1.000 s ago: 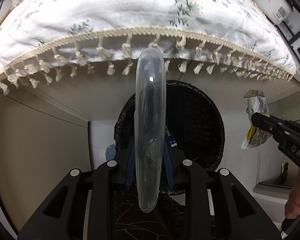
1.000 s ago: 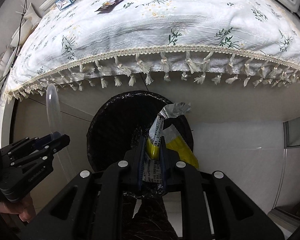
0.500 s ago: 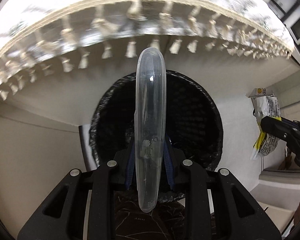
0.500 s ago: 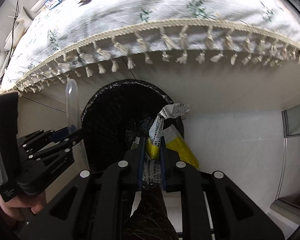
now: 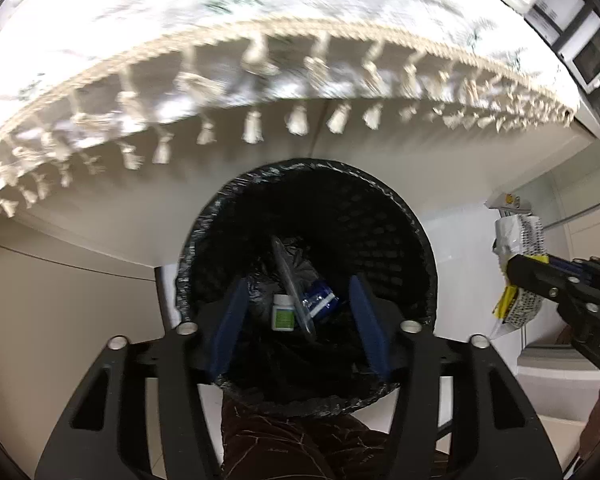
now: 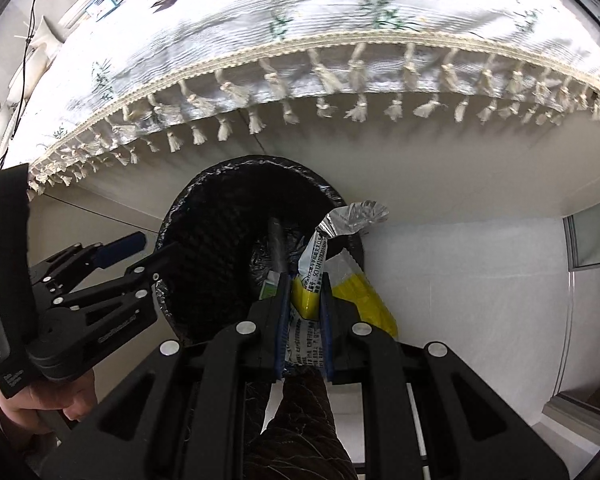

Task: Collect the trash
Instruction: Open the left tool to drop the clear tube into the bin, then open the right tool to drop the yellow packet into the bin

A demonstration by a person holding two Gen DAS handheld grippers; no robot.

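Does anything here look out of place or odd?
Nothing stands out. The clear plastic lid lies tilted inside the trash bin, under the opening left gripper. The right gripper holds the yellow wrapper beside the rim.

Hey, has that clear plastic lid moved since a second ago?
Yes. The clear plastic lid has left the opening left claw and dropped down into the black trash bin, beside a small white bottle.

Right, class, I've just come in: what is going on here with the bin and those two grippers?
A person is binning trash with two handheld grippers. The left gripper is above the black-lined bin, its jaws opening with nothing between them; a clear plastic piece lies inside. The right gripper grips a yellow and white wrapper at the bin's rim, not yet dropped.
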